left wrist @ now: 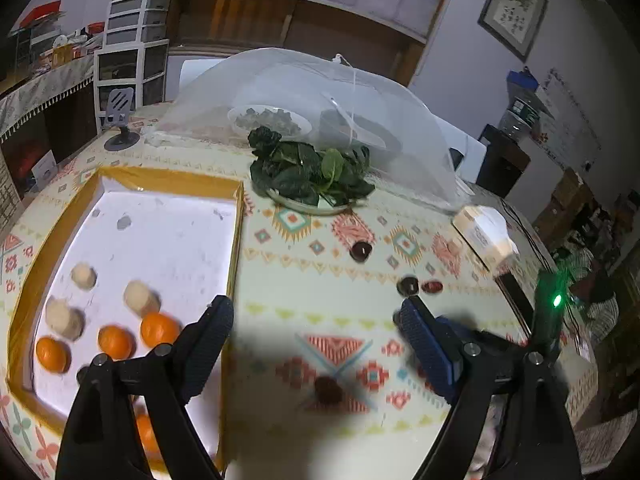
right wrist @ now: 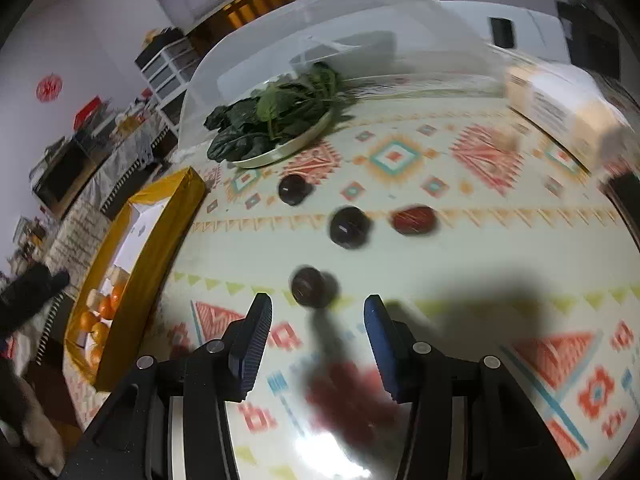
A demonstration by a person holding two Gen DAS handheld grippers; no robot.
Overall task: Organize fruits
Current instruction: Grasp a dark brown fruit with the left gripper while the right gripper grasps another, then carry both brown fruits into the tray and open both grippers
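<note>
- Jaws of the right gripper (right wrist: 318,334) are seen spread and empty, just short of the nearest dark plum (right wrist: 313,286); it could be nudged and rolled away.
- The left gripper (left wrist: 316,334) is held spread wide, empty, over the tablecloth (left wrist: 304,280).
- Three more plums lie beyond; the yellow-rimmed tray (left wrist: 236,248) holding oranges (left wrist: 116,342) could be clipped.

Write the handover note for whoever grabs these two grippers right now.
Left gripper: open, empty, beside the yellow-rimmed tray.
Right gripper: open, empty, just short of the nearest dark plum.
Done: oranges and pale round fruits lie in the tray.
Left: four small fruits on the tablecloth, three dark plums, one redder fruit.
The plate of greens is untouched.
</note>
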